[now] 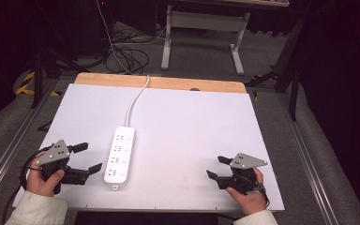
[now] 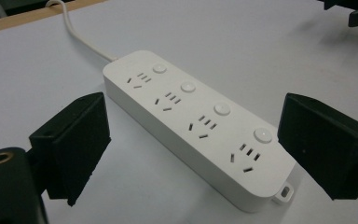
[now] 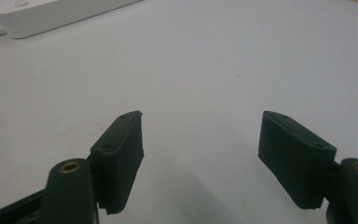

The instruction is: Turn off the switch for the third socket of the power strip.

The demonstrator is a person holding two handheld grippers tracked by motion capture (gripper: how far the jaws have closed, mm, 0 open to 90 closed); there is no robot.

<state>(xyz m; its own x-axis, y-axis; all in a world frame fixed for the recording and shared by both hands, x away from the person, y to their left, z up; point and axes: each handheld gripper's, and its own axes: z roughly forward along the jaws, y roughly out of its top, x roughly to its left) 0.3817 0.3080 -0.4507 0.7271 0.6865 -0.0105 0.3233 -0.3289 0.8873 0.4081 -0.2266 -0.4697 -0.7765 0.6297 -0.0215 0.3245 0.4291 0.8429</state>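
Both my tongs, left (image 1: 88, 157) and right (image 1: 218, 168), gape empty. Power strip (image 1: 120, 155), frame centre: rigid, slick; grip across long sides.

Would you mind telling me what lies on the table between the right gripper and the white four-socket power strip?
Nothing: in the high view, bare white tabletop stretches from the right gripper to the white four-socket power strip.

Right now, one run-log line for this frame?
left gripper: open, empty, beside power strip | right gripper: open, empty, apart from strip | strip: flat on white table, untouched, sockets empty
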